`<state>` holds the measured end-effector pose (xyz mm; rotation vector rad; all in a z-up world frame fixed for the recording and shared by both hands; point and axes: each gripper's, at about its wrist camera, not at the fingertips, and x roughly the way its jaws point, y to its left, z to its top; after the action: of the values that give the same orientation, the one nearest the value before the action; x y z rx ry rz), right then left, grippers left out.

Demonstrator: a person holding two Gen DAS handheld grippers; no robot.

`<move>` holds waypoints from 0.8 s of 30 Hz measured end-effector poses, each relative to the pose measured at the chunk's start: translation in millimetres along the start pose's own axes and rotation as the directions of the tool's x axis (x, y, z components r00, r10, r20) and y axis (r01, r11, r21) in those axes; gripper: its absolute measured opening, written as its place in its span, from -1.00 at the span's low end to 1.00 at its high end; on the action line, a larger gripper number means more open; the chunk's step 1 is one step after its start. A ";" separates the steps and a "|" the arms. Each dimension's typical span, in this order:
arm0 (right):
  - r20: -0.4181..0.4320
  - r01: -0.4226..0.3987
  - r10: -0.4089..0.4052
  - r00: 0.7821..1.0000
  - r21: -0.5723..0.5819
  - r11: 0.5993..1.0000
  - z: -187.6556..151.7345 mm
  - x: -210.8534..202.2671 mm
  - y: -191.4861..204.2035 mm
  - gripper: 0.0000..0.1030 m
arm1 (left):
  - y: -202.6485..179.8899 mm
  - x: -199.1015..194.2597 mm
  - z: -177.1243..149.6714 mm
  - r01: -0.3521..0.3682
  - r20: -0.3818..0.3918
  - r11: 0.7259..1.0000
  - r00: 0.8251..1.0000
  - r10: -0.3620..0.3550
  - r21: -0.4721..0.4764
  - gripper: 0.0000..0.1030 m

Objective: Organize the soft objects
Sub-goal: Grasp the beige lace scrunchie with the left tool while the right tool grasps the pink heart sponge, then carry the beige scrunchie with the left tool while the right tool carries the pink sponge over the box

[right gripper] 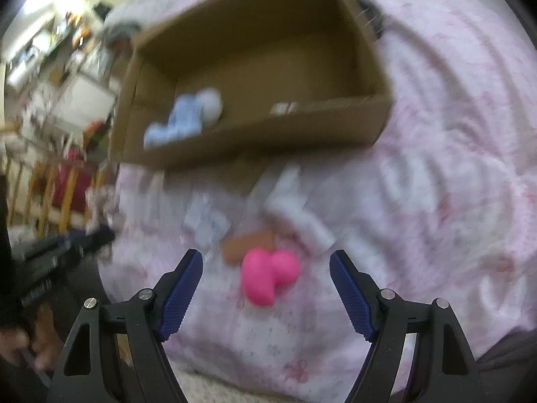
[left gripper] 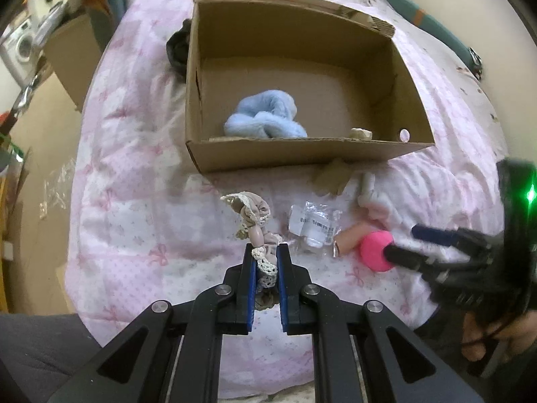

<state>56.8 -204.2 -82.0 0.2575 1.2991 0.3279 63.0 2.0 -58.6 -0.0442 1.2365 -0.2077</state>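
Pink bedspread (left gripper: 141,174) fills left wrist view. Cardboard box (left gripper: 302,154) upper centre, blue fluffy item (left gripper: 265,117) inside. My left gripper (left gripper: 266,252) lower centre, clenched on beige lace-trimmed cloth (left gripper: 255,215).

Right wrist view, blurred: my right gripper (right gripper: 266,265) spread wide, nothing gripped; pink soft toy (right gripper: 268,277) between fingers, lying on bedspread. Box upper centre.

A bed's pink bow-printed quilt (left gripper: 134,168) fills the view; a white front-loading washing machine (left gripper: 20,48) stands far left on a beige floor (left gripper: 43,127).
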 end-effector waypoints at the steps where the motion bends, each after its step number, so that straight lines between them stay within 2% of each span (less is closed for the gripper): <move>1: -0.017 0.020 -0.021 1.000 -0.023 1.000 -1.3 4.7 4.4 0.55 | -0.6 -0.5 1.0 -0.003 0.007 1.000 1.000 0.003 0.002 -0.80; 6: -0.095 0.052 -0.059 0.994 -0.082 0.995 -5.8 28.3 16.1 0.27 | -6.9 1.2 0.1 -0.009 0.021 1.000 1.000 0.008 0.026 -0.80; 9: -0.128 0.067 -0.078 0.989 -0.087 0.994 -7.2 39.1 16.9 0.04 | -9.0 2.4 -1.1 -0.013 0.022 0.999 1.000 0.012 0.034 -0.80; 10: -0.130 0.077 -0.089 0.988 -0.091 0.993 -7.4 40.9 17.0 -0.13 | -8.7 2.3 -1.1 -0.015 0.023 0.999 1.000 0.014 0.033 -0.80; 15: -0.105 0.104 -0.117 0.988 -0.120 0.987 -7.2 38.3 18.7 -0.22 | -4.6 2.7 -0.4 -0.034 0.025 0.999 0.999 0.034 0.013 -0.80; 19: -0.094 0.061 -0.072 0.993 -0.119 0.991 -8.6 27.6 20.1 -0.22 | 0.8 4.2 0.4 -0.039 0.022 0.999 0.999 0.039 -0.013 -0.80; 22: -0.043 -0.015 0.011 0.999 -0.093 0.996 -7.4 8.2 16.6 -0.22 | 3.6 4.3 0.7 -0.036 0.027 0.999 0.999 0.036 -0.030 -0.80; 24: 0.015 -0.099 0.100 0.995 -0.065 0.993 -3.9 -8.6 12.9 -0.22 | 4.3 3.8 1.4 -0.037 0.034 0.999 0.999 0.038 -0.034 -0.80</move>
<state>49.8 -195.5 -70.6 0.2709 1.2577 0.4503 66.0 5.5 -62.3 -0.0534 1.2054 -0.1530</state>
